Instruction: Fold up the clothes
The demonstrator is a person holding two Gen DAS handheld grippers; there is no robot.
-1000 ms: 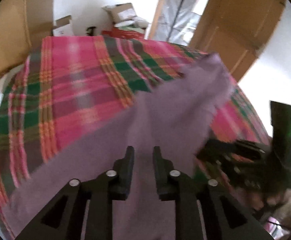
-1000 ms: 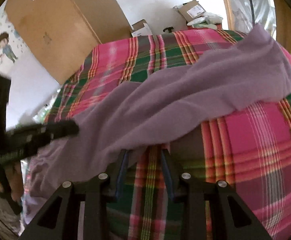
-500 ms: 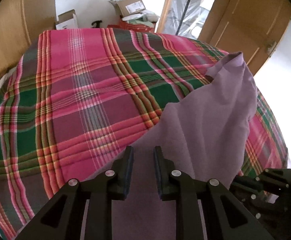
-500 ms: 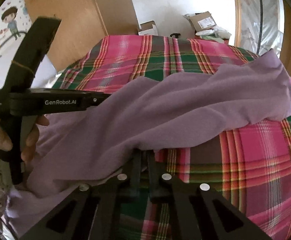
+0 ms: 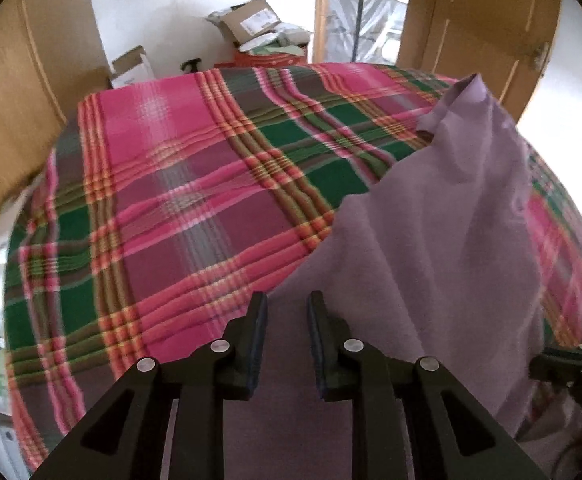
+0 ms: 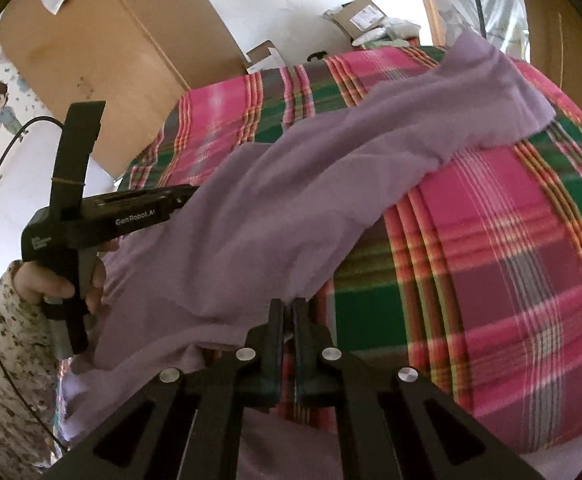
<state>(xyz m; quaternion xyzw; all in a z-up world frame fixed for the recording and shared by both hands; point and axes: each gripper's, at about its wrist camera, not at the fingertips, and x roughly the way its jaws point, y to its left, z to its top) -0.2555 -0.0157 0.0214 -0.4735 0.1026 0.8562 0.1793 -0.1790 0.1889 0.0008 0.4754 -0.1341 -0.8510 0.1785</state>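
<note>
Since a moment ago, both grippers have pulled back toward the near edge, and the right gripper's jaws have stayed pressed together on the cloth.

Biggest of all is the plaid blanket point(image 5: 195, 208), pink and green, spread over the whole bed. Its left half and far part are bare, so there is lots of open room there. Its far edge runs just in front of the cardboard boxes point(image 5: 251, 24) on the floor by the white wall.

Next is the purple garment point(image 6: 291, 208). It lies on the right side of the blanket, from the near edge up to a far corner that sticks up close to the wooden door point(image 5: 479, 20). Its left edge slants across the plaid. Part of it hangs off the near edge.

The left gripper point(image 5: 287, 312) has a gap between its jaws, and purple cloth shows between them; I cannot tell if it is pinching any. A hand point(image 6: 57, 280) in a flowery sleeve point(image 6: 7, 360) holds it.

The right gripper point(image 6: 288, 312) is squeezed tight on the near edge of the garment.
</note>
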